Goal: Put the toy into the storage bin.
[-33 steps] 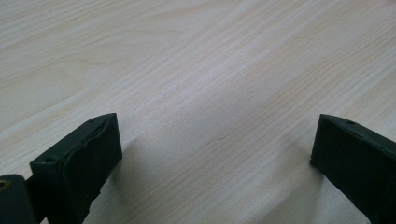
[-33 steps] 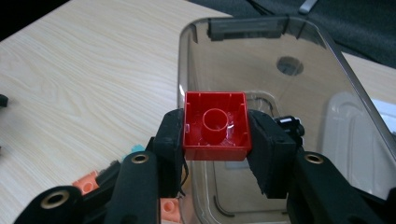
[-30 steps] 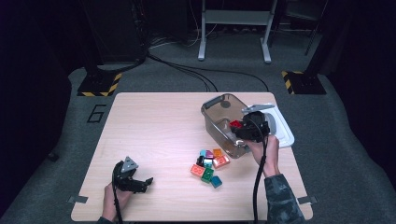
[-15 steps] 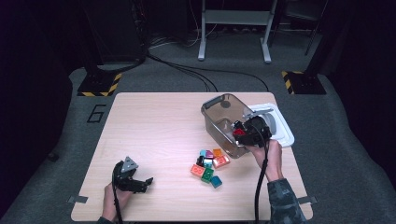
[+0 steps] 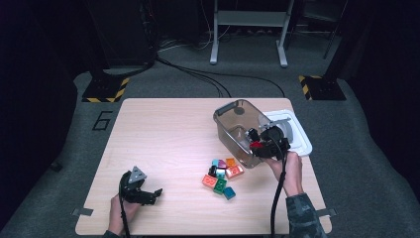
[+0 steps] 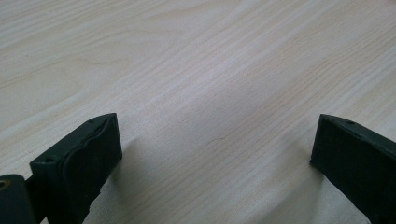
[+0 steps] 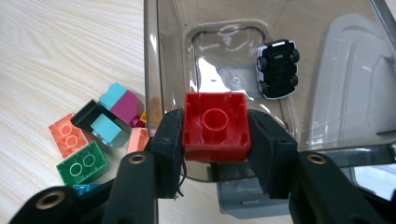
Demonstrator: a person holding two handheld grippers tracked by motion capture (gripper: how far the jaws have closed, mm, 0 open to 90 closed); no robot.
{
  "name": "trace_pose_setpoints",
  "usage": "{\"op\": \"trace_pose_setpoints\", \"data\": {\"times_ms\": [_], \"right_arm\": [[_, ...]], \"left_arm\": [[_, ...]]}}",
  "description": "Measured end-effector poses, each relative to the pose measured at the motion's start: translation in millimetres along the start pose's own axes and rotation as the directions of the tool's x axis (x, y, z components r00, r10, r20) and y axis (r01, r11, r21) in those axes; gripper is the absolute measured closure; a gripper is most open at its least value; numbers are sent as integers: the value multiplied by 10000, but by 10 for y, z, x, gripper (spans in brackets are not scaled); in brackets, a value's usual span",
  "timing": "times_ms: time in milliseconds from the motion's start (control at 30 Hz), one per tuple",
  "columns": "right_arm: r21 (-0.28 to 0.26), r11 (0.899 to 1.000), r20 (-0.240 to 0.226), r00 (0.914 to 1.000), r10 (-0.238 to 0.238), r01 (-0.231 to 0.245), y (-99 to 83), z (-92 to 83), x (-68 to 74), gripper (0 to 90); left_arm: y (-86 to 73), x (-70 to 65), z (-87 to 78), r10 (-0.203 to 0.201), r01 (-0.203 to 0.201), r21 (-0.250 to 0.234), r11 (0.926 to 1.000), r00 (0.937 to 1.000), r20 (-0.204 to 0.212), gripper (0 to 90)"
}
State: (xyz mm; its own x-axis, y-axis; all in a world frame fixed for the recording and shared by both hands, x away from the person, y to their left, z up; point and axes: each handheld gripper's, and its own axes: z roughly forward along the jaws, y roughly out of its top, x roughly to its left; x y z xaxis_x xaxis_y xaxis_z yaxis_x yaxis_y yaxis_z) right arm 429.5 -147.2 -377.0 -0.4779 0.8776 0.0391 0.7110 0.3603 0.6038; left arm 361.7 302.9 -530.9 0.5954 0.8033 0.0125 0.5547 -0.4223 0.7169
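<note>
Mid-transfer of a red square plastic building block (image 7: pixel 215 126), hollow underside up, gripped between the jaws of the right gripper (image 7: pixel 215 140) and held over the near rim of the clear smoky plastic bin (image 7: pixel 345 93) at the right of the pale wooden worktop (image 5: pixel 163 134). Jaws just opening a little, yet pads apparently touching both flanks of the block, so not released. Already in the bin: a small white-and-black toy car (image 7: pixel 278 68) lying wheels up. Left on the worktop beside the bin: a cluster of loose coloured blocks (image 5: pixel 222 174), among them a green one (image 7: pixel 81 163) and a salmon one (image 7: pixel 69 135). Left gripper (image 5: pixel 143 194) resting low near the front edge, jaws wide apart and empty. Next, by judgement: carry the block a little farther over the bin floor, clear of the car, then widen the jaws fully and return for another.
</note>
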Motion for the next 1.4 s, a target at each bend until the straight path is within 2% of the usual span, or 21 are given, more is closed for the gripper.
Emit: {"op": "trace_pose_setpoints", "data": {"times_ms": [200, 333, 467, 533, 633, 667, 767, 800, 833, 933, 1000, 1033, 1067, 1133, 1167, 1233, 1300, 1400], "right_arm": [[-272, 9995, -4, 9999, 164, -164, -49, -25, 7, 415], [-705, 9975, -150, 9998, -110, 99, -139, -54, 102, 297], [-899, 9952, -297, 9987, -403, 374, -249, -43, 256, 199], [-1128, 9916, -320, 9972, -677, 637, -304, -44, 329, 183], [-1356, 9889, -531, 9963, -682, 605, -378, -55, 460, 174], [-1468, 9859, -593, 9942, -892, 797, -402, -53, 490, 172], [-1573, 9839, -761, 9923, -976, 847, -486, -34, 632, 167], [-1591, 9818, -798, 9898, -1179, 1041, -513, -18, 667, 166], [-1598, 9824, -840, 9903, -1106, 962, -540, -3, 721, 166], [-1576, 9818, -960, 9879, -1220, 1059, -633, 93, 820, 162], [-1484, 9839, -1005, 9883, -1148, 993, -723, 220, 874, 162], [-1412, 9833, -1060, 9858, -1302, 1147, -765, 286, 884, 160], [-1279, 9871, -1101, 9877, -1107, 964, -796, 334, 910, 156], [-1026, 9898, -1101, 9878, -1102, 990, -876, 457, 957, 152], [-943, 9905, -1207, 9865, -1107, 996, -912, 514, 969, 146], [-643, 9923, -1007, 9886, -1121, 1059, -975, 618, 999, 132], [-464, 9949, -1160, 9887, -949, 900, -1033, 709, 990, 121], [-362, 9956, -959, 9914, -895, 864, -1085, 782, 983, 141]], "left_arm": [[0, 0, 0, 1, -1, -1, 10000, 10000, -2, 15], [0, 0, 0, 3, -3, -1, 10000, 10000, -3, 15], [0, 0, 0, -4, 4, -3, 10000, 10000, -5, 15], [0, -1, 0, -5, 5, -4, 10000, 10000, 0, 15], [0, 0, 0, 2, -2, 6, 10000, 10000, -3, 15], [0, 0, 0, 0, 0, -3, 10000, 10000, -3, 15], [0, 0, 0, -2, 2, -3, 10000, 10000, -3, 15], [0, 0, 0, 3, -3, 3, 10000, 10000, -3, 15], [0, -1, 0, -6, 6, -3, 10000, 10000, -2, 15], [0, 0, 0, 1, -1, -2, 10000, 10000, -4, 15], [0, -1, 0, 1, -1, -5, 10000, 10000, -4, 15], [0, -1, 0, -1, 1, -5, 10000, 10000, -4, 15], [0, -1, 0, 0, 0, -3, 10000, 10000, -3, 15], [0, -1, 0, -1, 1, -4, 10000, 10000, -4, 15], [0, -1, 1, -4, 4, -8, 10000, 10000, -7, 15], [0, 0, 0, 0, 0, -4, 10000, 10000, -3, 15], [0, 0, 0, -1, 1, -4, 10000, 10000, -2, 15], [0, 0, 0, 0, 0, -4, 10000, 10000, -3, 15]]}}
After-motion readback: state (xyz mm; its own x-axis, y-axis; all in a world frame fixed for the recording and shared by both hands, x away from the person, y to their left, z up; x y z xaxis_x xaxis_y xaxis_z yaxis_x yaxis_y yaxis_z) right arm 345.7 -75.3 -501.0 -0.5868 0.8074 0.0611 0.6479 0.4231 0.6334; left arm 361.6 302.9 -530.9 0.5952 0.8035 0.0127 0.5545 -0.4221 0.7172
